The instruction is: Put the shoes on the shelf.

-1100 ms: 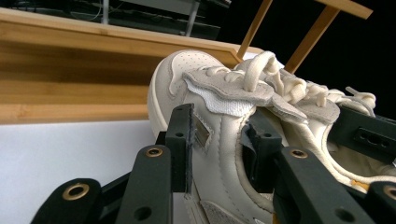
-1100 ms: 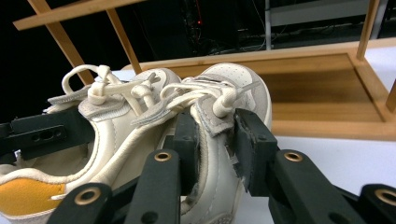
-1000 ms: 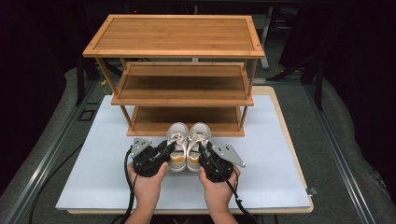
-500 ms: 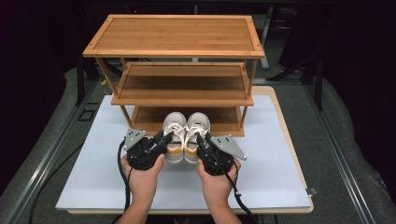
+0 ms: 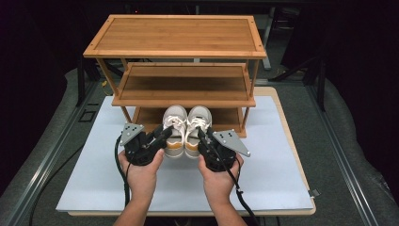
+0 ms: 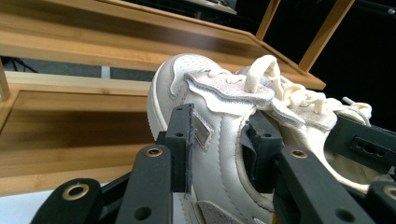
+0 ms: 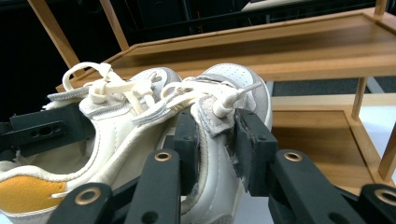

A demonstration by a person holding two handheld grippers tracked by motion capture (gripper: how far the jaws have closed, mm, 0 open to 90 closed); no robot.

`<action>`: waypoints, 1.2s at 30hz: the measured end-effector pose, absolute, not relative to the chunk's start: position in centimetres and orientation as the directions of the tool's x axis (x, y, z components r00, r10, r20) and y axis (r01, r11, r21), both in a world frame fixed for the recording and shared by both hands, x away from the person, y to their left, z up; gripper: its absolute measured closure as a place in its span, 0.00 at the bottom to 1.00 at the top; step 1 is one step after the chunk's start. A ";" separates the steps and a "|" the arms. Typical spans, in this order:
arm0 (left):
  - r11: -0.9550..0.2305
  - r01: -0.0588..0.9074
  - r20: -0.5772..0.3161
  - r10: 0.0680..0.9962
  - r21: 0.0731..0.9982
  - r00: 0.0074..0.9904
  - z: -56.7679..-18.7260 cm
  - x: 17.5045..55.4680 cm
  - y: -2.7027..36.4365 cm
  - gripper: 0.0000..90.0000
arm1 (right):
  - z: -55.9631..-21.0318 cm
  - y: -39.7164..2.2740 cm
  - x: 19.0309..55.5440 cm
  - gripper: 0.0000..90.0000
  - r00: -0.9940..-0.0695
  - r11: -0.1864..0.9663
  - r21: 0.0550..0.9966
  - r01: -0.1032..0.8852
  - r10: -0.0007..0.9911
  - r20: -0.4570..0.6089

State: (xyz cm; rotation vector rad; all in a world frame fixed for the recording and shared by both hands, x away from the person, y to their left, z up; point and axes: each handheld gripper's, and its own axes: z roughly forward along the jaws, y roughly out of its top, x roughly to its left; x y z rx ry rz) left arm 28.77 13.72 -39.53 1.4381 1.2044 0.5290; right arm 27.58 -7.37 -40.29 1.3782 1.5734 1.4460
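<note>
So each gripper's fingers clamp the outer side wall of one white leather sneaker, left gripper point(image 5: 160, 137) on the left shoe point(image 5: 173, 129), right gripper point(image 5: 203, 137) on the right shoe point(image 5: 197, 129), holding the pair level above the table point(image 5: 282, 179) near the wooden three-tier rack's point(image 5: 179, 52) bottom shelf point(image 5: 226, 117), probably to slide both in together.

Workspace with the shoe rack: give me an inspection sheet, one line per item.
Surface: white mat on a wooden table.
Job's things: pair of white shoes, left shoe and right shoe, toes toward the wooden shoe rack, whose shelves are bare.
Clutter: nothing seen.
Grippers: left gripper clamps the left shoe's side wall; right gripper clamps the right shoe's side wall.
Cables: black cable trails from each gripper toward the person.
Surroundings: grey floor, dark room.
</note>
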 end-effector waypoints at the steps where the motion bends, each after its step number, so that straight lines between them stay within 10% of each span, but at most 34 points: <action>1: 0.151 0.368 -0.296 0.877 0.917 0.378 -39.4 28.8 13.7 0.75 | -40.2 -7.3 27.7 0.79 -0.289 -0.132 0.951 0.281 0.933 0.215; 36: 0.165 0.342 -0.295 0.880 0.925 0.373 -37.2 31.5 13.6 0.75 | -37.8 -7.2 30.4 0.79 -0.299 -0.106 0.962 0.251 0.937 0.181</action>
